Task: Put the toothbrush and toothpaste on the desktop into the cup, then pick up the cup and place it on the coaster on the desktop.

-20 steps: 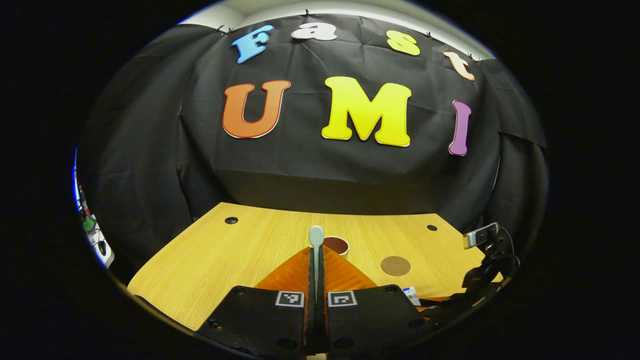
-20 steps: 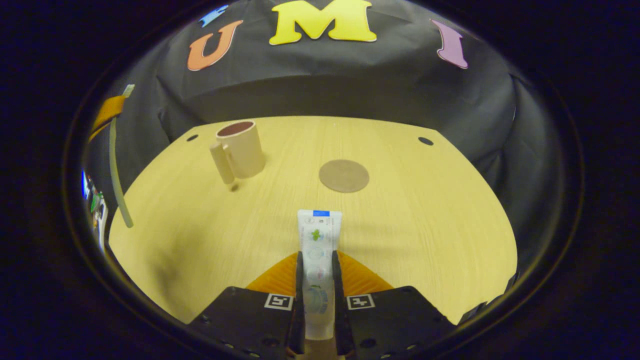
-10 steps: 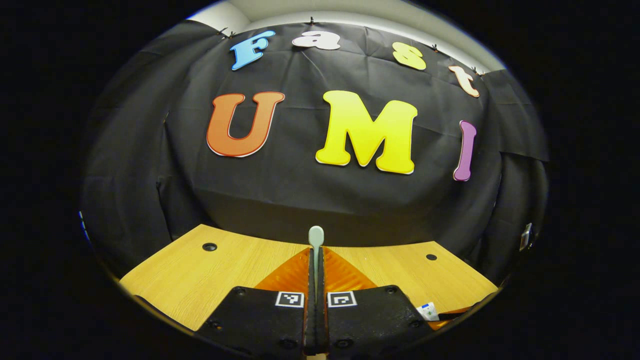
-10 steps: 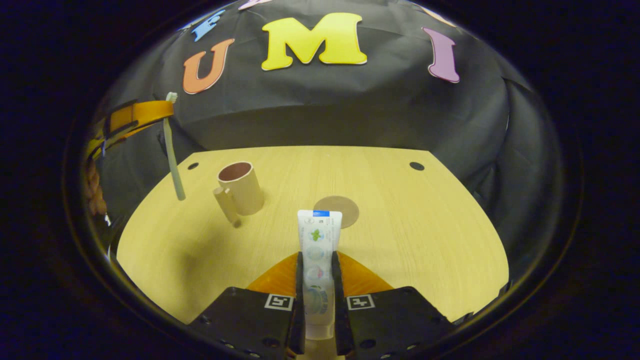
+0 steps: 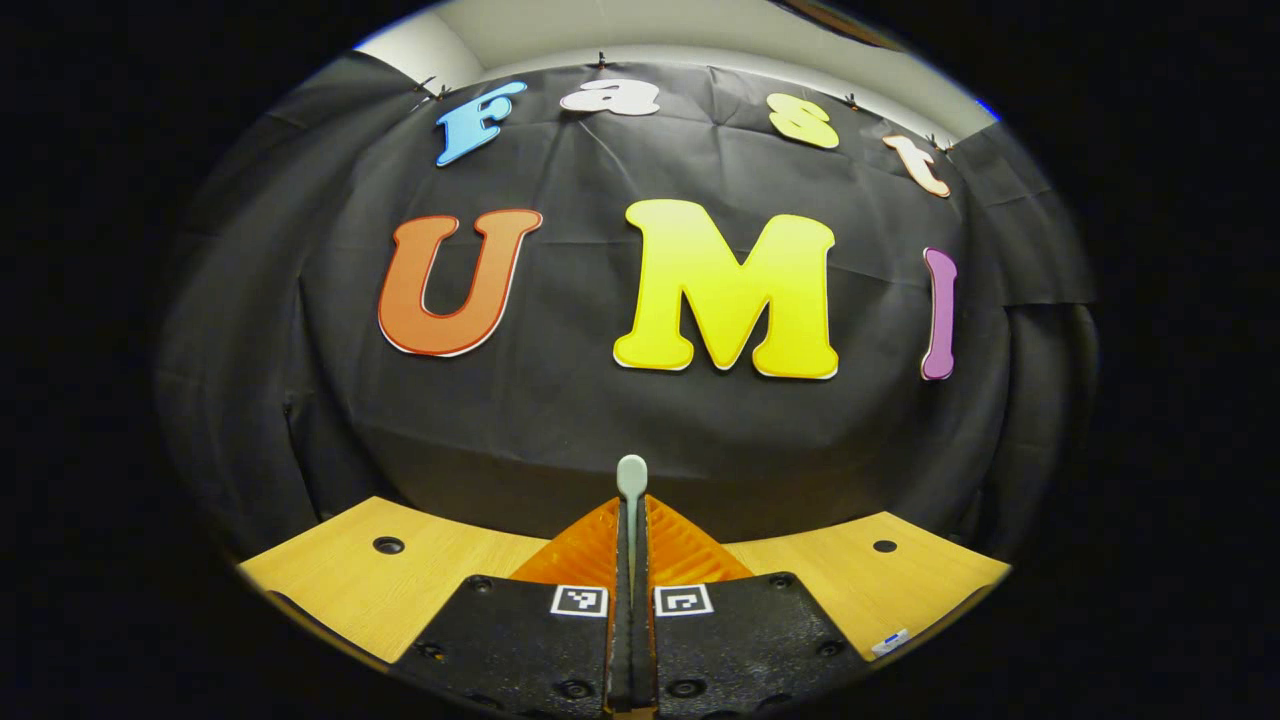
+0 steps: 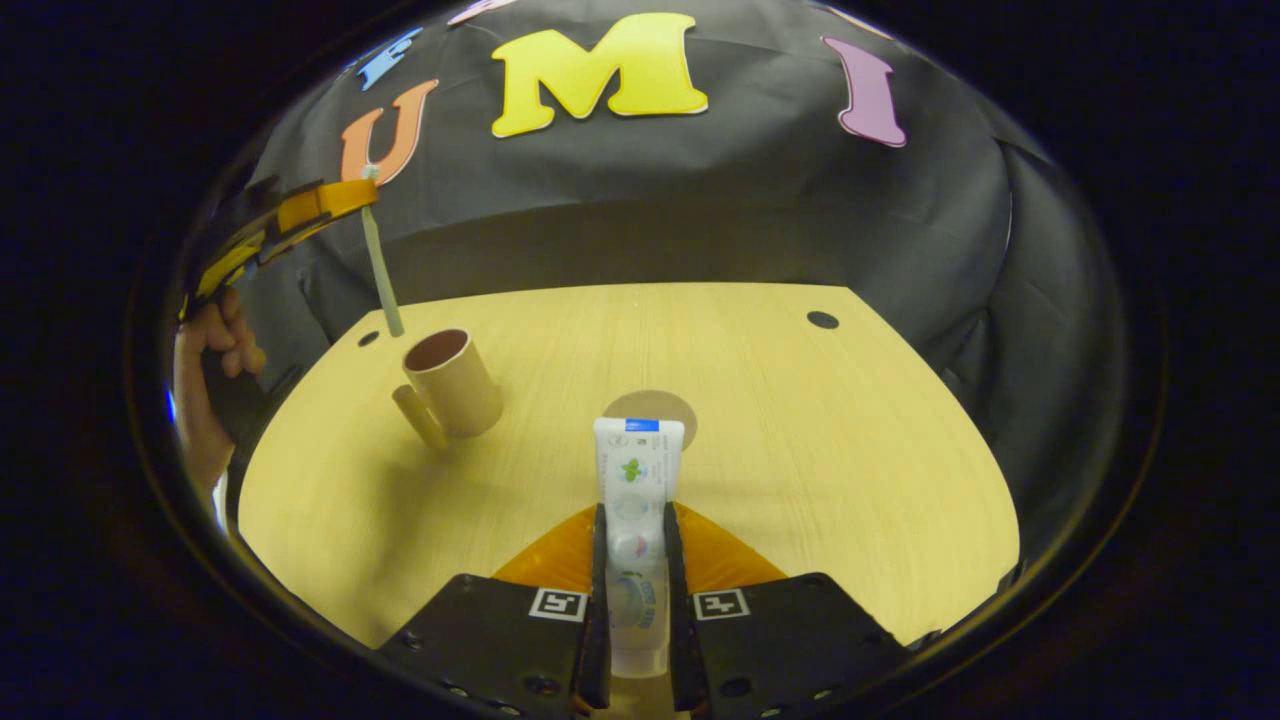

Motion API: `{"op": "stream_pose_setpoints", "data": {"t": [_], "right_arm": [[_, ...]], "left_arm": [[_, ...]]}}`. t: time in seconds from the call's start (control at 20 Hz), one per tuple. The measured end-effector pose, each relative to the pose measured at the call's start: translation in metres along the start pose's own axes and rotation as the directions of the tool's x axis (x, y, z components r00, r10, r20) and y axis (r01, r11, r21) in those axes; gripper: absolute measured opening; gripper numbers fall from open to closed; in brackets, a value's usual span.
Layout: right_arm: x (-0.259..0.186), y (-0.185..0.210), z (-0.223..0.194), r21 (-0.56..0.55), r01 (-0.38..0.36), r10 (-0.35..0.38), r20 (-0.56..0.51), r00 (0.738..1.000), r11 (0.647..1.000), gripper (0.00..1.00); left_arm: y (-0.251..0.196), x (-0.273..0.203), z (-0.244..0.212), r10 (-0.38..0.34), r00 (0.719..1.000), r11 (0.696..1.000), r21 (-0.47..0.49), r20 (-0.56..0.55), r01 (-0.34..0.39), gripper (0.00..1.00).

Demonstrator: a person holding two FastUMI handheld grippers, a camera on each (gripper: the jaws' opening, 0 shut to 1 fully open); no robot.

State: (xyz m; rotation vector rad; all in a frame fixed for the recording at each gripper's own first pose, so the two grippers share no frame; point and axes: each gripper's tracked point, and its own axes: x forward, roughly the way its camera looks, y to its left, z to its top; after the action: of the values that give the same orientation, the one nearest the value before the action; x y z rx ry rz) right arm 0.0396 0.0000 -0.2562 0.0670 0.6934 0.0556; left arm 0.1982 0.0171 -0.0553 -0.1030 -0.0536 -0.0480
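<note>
The left tongs (image 5: 631,520) are pressed narrowly together on the pale grey-green plastic toothbrush (image 5: 631,478), whose rounded end juts past the tips; most of its length is hidden between the fingers. In the right gripper view these tongs (image 6: 345,197) are seen raised at the far left, held by a hand (image 6: 205,380) partly cut off at the edge, with the toothbrush (image 6: 381,272) hanging down, its lower end just above the beige handled cup (image 6: 450,382). The right tongs (image 6: 634,560) are clamped on the white toothpaste tube (image 6: 637,480), its near end hidden between the fingers. The round brown coaster (image 6: 655,405) is partly covered by the tube. Cup and coaster stand on the light wooden table (image 6: 800,450).
</note>
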Motion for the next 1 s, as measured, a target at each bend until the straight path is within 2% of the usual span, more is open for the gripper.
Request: {"op": "stream_pose_setpoints", "data": {"t": [0.15, 0.25, 0.5, 0.55, 0.65, 0.7, 0.75, 0.85, 0.9, 1.0], "right_arm": [[0.003, -0.002, 0.004, -0.010, -0.003, 0.003, -0.001, 1.000, 1.000, 0.24], [0.006, -0.001, 0.007, -0.010, -0.003, 0.003, -0.004, 1.000, 1.000, 0.24], [0.010, -0.002, 0.007, -0.008, 0.003, -0.003, -0.008, 1.000, 1.000, 0.24], [0.010, -0.001, 0.008, -0.007, 0.003, -0.003, -0.007, 1.000, 1.000, 0.24], [0.010, 0.001, 0.007, -0.008, 0.000, 0.000, -0.007, 1.000, 1.000, 0.24], [0.010, 0.003, 0.009, -0.010, -0.002, 0.002, -0.004, 1.000, 1.000, 0.24], [0.009, 0.005, 0.010, -0.011, -0.005, 0.005, 0.000, 1.000, 1.000, 0.24], [0.008, 0.009, 0.014, -0.012, -0.013, 0.013, 0.010, 1.000, 1.000, 0.24], [0.007, 0.012, 0.016, -0.012, -0.018, 0.018, 0.016, 1.000, 1.000, 0.24], [0.007, 0.020, 0.026, -0.014, -0.032, 0.033, 0.038, 0.999, 0.999, 0.24]], "left_arm": [[0.000, 0.010, -0.023, 0.007, 1.000, 0.999, -0.043, -0.026, -0.008, 0.03], [0.006, 0.014, -0.037, 0.032, 0.999, 0.999, -0.029, -0.032, -0.033, 0.04], [0.001, 0.014, -0.062, 0.008, 0.997, 1.000, -0.018, -0.083, -0.010, 0.04], [0.001, 0.013, -0.070, 0.011, 0.994, 1.000, -0.017, -0.107, -0.012, 0.14], [0.002, 0.008, -0.077, 0.018, 0.991, 1.000, -0.014, -0.133, -0.020, 0.27], [0.001, 0.006, -0.080, 0.013, 0.990, 1.000, -0.020, -0.141, -0.016, 0.29], [0.000, 0.001, -0.080, 0.015, 0.990, 1.000, -0.025, -0.142, -0.019, 0.43], [0.000, -0.005, -0.077, 0.020, 0.991, 0.999, -0.027, -0.134, -0.024, 0.84], [-0.001, -0.010, -0.074, 0.019, 0.991, 0.999, -0.029, -0.132, -0.023, 0.89], [-0.001, -0.018, -0.068, 0.017, 0.991, 1.000, -0.021, -0.130, -0.020, 0.90]]}}
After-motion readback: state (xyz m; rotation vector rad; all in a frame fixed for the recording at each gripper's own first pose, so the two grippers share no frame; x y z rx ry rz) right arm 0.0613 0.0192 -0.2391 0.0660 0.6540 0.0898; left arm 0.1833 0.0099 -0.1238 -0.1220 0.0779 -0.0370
